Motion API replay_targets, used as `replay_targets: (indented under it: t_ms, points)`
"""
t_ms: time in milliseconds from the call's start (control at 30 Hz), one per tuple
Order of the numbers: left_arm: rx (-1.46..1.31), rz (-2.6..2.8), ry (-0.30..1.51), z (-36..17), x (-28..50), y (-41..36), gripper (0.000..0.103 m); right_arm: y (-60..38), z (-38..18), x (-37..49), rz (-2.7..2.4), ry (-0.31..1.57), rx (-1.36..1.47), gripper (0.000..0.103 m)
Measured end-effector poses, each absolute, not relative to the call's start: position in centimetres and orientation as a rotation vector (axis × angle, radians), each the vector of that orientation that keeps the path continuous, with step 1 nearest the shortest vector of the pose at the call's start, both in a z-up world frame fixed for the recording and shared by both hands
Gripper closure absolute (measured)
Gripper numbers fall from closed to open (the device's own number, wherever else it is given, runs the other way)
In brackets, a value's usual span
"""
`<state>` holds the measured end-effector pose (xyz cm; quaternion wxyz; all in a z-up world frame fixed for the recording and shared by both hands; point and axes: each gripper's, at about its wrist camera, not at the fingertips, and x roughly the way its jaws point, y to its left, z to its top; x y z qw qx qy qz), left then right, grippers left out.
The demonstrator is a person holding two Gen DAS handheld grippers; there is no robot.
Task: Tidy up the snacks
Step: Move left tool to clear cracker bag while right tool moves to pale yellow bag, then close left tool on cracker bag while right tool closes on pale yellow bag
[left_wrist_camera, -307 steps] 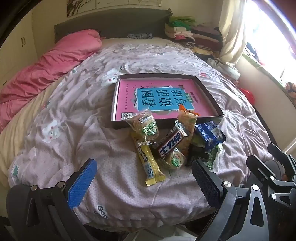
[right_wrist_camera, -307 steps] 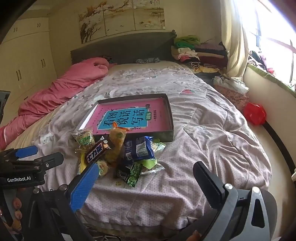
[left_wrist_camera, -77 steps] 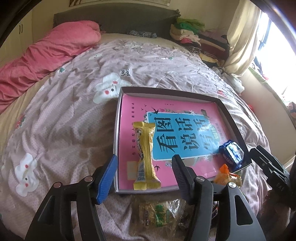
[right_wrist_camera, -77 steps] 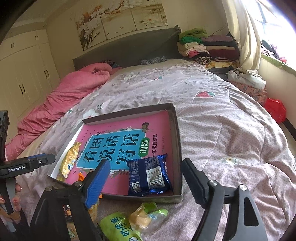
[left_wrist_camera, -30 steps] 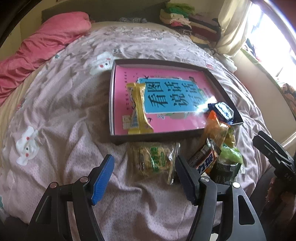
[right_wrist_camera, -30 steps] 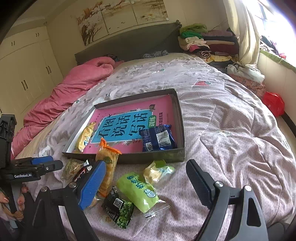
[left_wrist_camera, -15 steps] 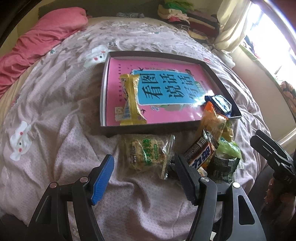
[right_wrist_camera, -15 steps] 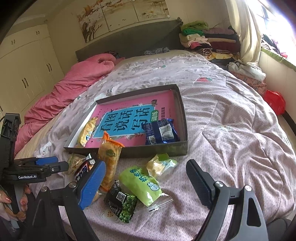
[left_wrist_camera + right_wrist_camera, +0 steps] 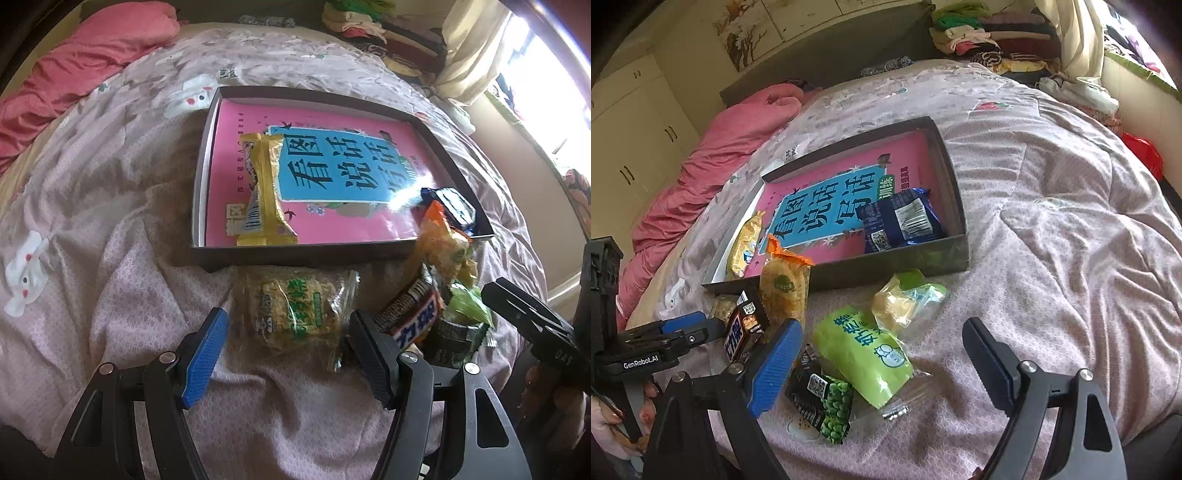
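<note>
Left gripper (image 9: 288, 343): jaws apart, nothing clamped; the clear pack of rice crackers (image 9: 295, 310) lies on the quilt between the two fingers, no pad seen pressing on it.
Right gripper (image 9: 882, 354): jaws wide apart, empty; the light green pouch (image 9: 864, 350) lies between the fingers, the pea packet (image 9: 823, 402) beside the blue pad.
Just beyond the right gripper: pale yellow-green packet (image 9: 905, 299) on the quilt.
Between the two grippers: dark chocolate bar (image 9: 744, 326) and orange snack bag (image 9: 785, 284), touching.
Beyond both grippers: dark shallow box (image 9: 295, 256) lined with a pink and blue book (image 9: 332, 166).
Inside the box: yellow bar (image 9: 264, 188) at its left; blue packet (image 9: 901, 221) in the near right corner.
Far: pink blanket (image 9: 85, 62).
</note>
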<state>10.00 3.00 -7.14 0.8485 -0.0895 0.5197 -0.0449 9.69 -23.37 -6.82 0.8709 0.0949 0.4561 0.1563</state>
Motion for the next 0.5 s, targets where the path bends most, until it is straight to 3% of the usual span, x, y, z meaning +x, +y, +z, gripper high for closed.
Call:
replay_targets:
  t_ms: [233,500]
  points:
    - [-0.196,-0.096,1.108,-8.1,10.9,2.6,0.032,-22.9,-7.3,10.5,0.325,0.965,0.204,0.023]
    - [-0.195,-0.096,1.107,-8.5,11.3,2.6,0.032,-22.7,-8.4,12.1,0.313,0.995,0.221,0.043]
